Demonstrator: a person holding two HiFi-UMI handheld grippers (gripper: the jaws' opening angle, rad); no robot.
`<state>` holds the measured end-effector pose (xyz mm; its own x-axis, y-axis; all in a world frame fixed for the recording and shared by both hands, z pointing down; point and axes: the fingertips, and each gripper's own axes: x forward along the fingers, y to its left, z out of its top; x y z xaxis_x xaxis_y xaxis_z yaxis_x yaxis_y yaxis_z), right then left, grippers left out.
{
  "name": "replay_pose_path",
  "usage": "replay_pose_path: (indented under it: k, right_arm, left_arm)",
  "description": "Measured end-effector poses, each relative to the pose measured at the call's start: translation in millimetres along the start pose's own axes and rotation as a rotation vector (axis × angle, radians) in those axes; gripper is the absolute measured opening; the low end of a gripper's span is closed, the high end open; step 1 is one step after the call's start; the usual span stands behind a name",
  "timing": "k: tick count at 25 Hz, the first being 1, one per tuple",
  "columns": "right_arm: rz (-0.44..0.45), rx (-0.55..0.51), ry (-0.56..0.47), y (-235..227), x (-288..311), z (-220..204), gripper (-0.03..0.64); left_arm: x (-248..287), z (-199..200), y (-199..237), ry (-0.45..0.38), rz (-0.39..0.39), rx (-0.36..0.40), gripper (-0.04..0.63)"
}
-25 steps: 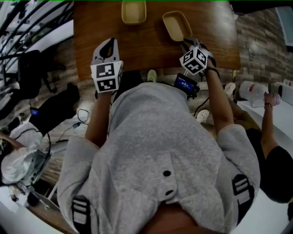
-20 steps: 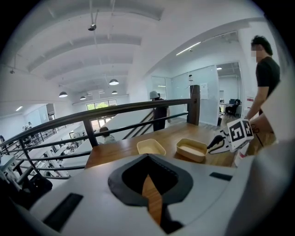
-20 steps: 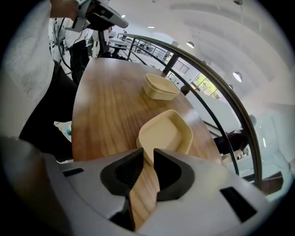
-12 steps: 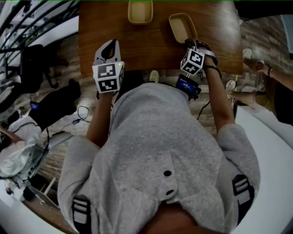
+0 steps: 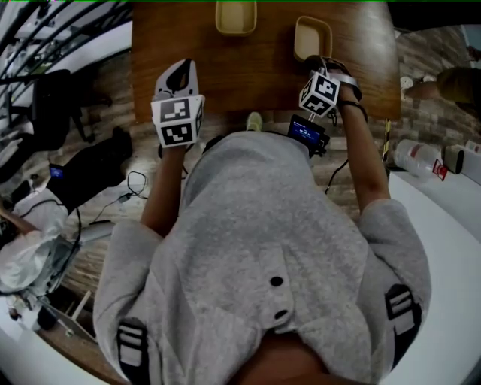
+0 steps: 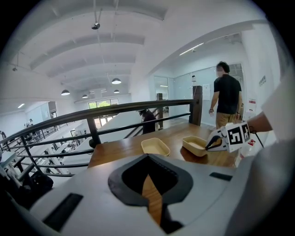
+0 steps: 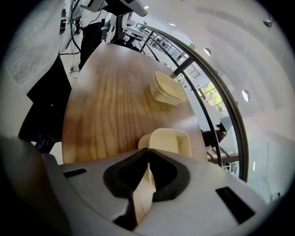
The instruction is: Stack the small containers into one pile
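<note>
Two beige containers on wooden table (image 5: 188, 30), left container (image 5: 235, 19) free, right container (image 5: 313, 36) lengthwise away from person, rim pinched by right gripper (image 7: 148, 156), left gripper (image 6: 147, 159) pressed together, empty.

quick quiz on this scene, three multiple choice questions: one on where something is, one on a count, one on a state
1. Where is the loose container in the head view?
A. stacked inside the other one
B. at the far edge of the table, left of the held container
C. on the floor

2. How many small containers are in view?
A. one
B. two
C. four

3. What is the right hand-held gripper doing?
A. open above the table
B. shut on nothing
C. shut on a container's wall

Answers:
1 B, it sits alone by the far edge, apart from the held one.
2 B, only two cream-coloured containers show in any view.
3 C, the right gripper view shows the jaws pinching the near wall of the container.
</note>
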<state>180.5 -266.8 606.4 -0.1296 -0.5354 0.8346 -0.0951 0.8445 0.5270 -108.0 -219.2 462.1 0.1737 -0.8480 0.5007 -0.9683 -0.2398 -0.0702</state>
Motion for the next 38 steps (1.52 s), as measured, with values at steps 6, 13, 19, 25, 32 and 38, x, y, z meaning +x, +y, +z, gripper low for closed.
replay_pose_path:
  k: [6, 13, 19, 25, 32, 38]
  right_arm:
    - [-0.041, 0.001, -0.010, -17, -14, 14, 0.029]
    - [-0.097, -0.021, -0.054, -41, -30, 67, 0.029]
    - [-0.139, -0.063, -0.109, -59, -36, 126, 0.029]
    - [-0.139, -0.110, -0.161, -65, -29, 181, 0.029]
    - [-0.117, -0.142, -0.159, -61, -14, 223, 0.029]
    - [-0.076, -0.160, -0.138, -54, 14, 226, 0.029]
  left_arm:
    - [-13, -6, 8, -0.005, 0.001, -0.002, 0.014]
    - [-46, -18, 40, 0.002, 0.039, -0.026, 0.014]
    - [-75, -38, 77, 0.004, 0.094, -0.059, 0.014]
    - [-99, -52, 108, 0.010, 0.160, -0.092, 0.014]
    - [-128, -65, 142, 0.037, 0.222, -0.119, 0.014]
    - [-125, -70, 141, 0.066, 0.233, -0.126, 0.014]
